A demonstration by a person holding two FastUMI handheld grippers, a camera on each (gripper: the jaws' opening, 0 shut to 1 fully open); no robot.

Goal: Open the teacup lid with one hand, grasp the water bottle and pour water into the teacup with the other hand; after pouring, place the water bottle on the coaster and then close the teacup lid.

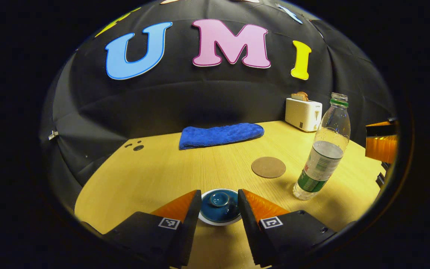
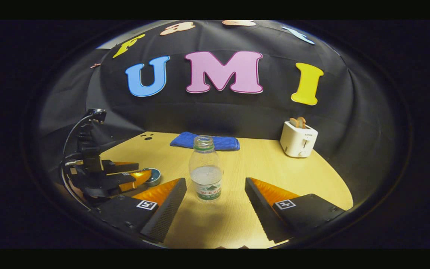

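At the bottom of the left gripper view, the left tool (image 1: 219,203) stands apart around the lidded teacup (image 1: 219,206). The right tool (image 2: 215,198) is apart too, bottle (image 2: 205,169) upright between its fingers, untouched. The coaster (image 1: 268,167) lies center-right on the desk (image 1: 155,175).

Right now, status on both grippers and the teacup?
Left gripper open, straddling lidded teacup. Right gripper open, facing bottle. Coaster bare.

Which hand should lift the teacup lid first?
Probably the left. The left gripper is open with the teacup lid right between its fingers, while the right gripper faces the water bottle.
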